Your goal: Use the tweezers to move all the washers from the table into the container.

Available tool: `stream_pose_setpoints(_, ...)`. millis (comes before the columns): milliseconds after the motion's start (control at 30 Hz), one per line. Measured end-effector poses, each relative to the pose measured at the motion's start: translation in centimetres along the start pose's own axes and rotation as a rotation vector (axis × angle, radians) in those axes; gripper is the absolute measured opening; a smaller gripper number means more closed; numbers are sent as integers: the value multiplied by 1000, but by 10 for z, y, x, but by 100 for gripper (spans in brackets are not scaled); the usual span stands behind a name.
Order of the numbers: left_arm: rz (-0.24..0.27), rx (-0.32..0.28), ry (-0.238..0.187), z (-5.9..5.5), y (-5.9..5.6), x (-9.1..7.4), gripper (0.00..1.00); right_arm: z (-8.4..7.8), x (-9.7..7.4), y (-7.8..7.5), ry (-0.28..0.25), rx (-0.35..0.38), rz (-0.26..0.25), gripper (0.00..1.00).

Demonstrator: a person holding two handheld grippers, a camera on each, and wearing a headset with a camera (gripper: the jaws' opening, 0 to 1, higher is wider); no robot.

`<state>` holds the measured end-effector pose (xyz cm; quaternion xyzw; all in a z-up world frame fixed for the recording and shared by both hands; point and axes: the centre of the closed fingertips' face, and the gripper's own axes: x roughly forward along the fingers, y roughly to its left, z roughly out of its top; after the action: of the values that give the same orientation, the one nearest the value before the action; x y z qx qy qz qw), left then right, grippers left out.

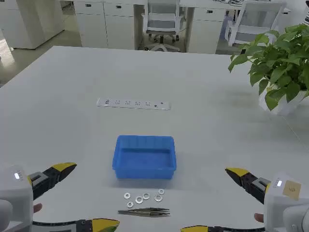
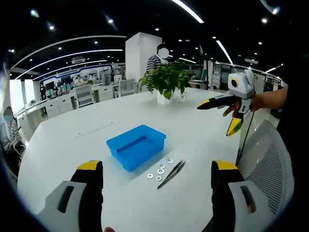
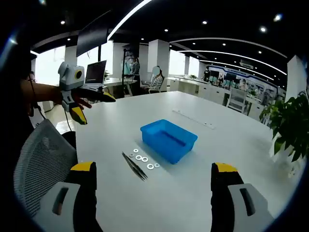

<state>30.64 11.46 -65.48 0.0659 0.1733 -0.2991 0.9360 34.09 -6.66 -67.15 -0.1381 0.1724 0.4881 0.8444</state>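
The white table (image 1: 217,121) carries a blue container (image 1: 144,171), washers (image 1: 146,196), tweezers (image 1: 145,211), a power strip (image 1: 133,103) and a potted plant (image 1: 280,72).

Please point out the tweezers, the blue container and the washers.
tweezers (image 1: 145,211): head view, middle of its arms.
blue container (image 1: 144,172): head view, its near outer wall.
washers (image 1: 146,196): head view, one washer in mid-group.

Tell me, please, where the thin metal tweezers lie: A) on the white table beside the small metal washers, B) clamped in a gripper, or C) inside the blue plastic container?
A: the thin metal tweezers lie flat on the white table, next to the small metal washers.
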Motion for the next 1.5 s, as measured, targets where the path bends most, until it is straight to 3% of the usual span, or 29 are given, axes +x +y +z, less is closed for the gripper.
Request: stream_pose_setpoints(1500,-1,1,-19,5,0,-2,99,2,0,-1,-5,-18,-2,100)
